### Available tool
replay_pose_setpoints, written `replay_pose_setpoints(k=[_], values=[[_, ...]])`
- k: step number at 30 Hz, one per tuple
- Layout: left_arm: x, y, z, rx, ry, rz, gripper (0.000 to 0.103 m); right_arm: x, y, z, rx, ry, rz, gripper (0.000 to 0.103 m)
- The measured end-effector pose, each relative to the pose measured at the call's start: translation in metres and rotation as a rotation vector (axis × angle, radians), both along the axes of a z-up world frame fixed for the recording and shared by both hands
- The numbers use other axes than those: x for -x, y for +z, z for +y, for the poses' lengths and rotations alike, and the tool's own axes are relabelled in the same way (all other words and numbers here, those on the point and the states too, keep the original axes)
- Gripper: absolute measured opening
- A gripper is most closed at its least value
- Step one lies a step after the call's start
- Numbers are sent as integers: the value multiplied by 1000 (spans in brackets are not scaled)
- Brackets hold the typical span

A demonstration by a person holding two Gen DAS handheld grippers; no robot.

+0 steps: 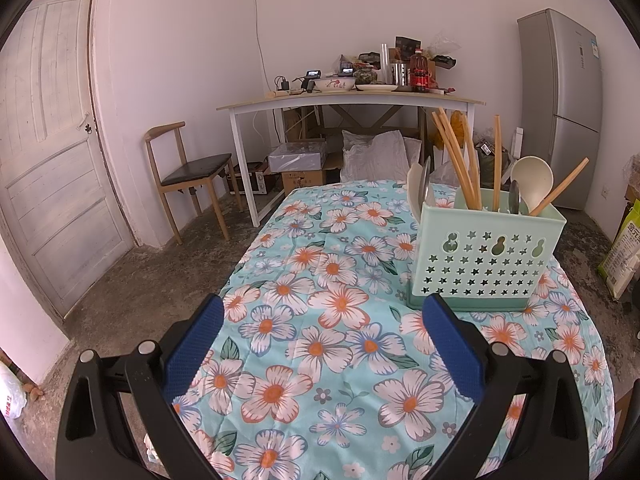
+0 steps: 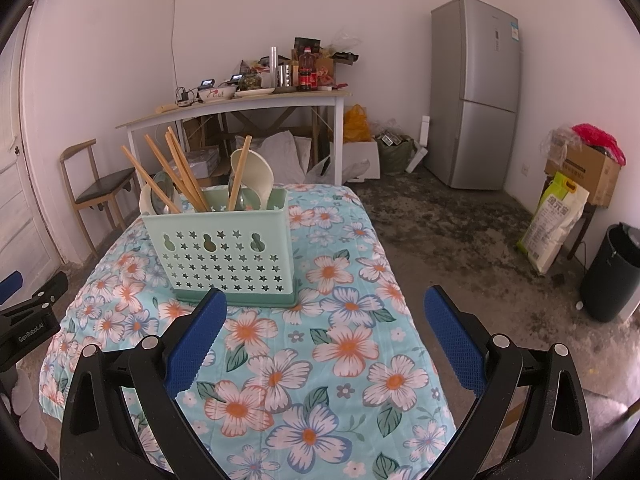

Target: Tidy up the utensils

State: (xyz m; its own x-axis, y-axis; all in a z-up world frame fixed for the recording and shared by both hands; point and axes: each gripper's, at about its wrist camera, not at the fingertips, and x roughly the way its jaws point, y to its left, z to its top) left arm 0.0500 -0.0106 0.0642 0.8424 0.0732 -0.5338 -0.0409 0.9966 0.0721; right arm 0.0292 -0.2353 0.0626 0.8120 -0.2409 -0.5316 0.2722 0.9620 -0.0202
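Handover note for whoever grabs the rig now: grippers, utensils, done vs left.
Left gripper: open, empty, hovering over the floral tablecloth, short of the caddy.
Right gripper: open, empty, also just short of the caddy.
Green utensil caddy stands upright on the table. Inside it: wooden chopsticks, cream ladle-type spoons and what look like metal spoons, all standing or leaning.
Done: no loose utensils visible on the cloth; everything in view is in the caddy.
Left: possibly sorting by compartment; the dividers are hard to make out from here.

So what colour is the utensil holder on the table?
Pale mint green, with star-shaped cutouts; the utensil holder shows best in the right wrist view.
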Motion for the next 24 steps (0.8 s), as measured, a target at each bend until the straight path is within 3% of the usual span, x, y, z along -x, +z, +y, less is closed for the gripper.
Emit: replay_pose_setpoints(k=[16,24], values=[[4,-4,-1,9,-19,12,97,-1,4,11,-4,19,-2,95],[1,-6,-3,-12,-29,27,97,-4,-4,20,-54,41,-8,95]])
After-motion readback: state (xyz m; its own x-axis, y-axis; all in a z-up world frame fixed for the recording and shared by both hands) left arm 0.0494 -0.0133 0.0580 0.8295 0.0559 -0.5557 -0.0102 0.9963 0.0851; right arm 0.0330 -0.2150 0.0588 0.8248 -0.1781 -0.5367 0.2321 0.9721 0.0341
